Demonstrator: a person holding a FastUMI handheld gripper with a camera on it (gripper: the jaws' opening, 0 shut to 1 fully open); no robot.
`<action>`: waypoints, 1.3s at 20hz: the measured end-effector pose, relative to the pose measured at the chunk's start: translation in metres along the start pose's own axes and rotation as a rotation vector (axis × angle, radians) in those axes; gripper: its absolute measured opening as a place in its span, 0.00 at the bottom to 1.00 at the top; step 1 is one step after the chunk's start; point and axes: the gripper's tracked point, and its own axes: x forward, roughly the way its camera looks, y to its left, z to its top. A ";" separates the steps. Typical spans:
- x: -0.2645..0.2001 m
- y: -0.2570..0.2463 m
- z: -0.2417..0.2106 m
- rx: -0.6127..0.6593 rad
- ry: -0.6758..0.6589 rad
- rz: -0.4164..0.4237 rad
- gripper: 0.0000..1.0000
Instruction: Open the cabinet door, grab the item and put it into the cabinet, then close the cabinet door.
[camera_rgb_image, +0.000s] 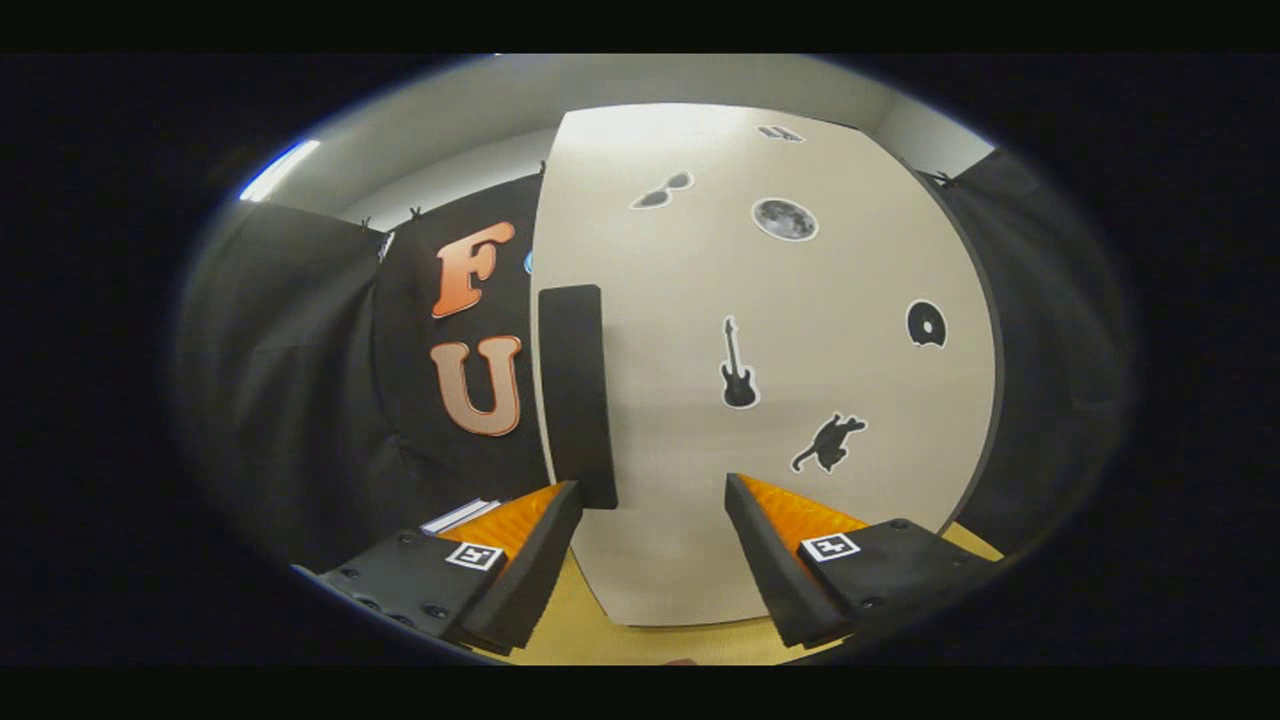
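Note:
A pale cabinet door (780, 400) stands close ahead of me, covered with small black stickers such as a guitar, a cat and a moon. A tall black handle (575, 390) runs down its left edge. My gripper (652, 492) is open, its fingers spread wide with nothing between them. The left fingertip (560, 505) sits just below and beside the handle's lower end; whether it touches the handle I cannot tell. The right finger (760, 530) points at the bare door face.
A yellowish tabletop (620, 645) lies under the fingers, running up to the door's foot. A thin white flat object (460, 515) lies left of the left finger. Black cloth hangs to the left and right of the cabinet.

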 end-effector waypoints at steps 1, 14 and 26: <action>0.003 0.000 0.000 -0.018 -0.007 -0.006 0.93; -0.072 0.007 -0.004 0.037 -0.049 0.037 0.92; -0.222 -0.069 -0.015 0.074 -0.088 -0.113 0.93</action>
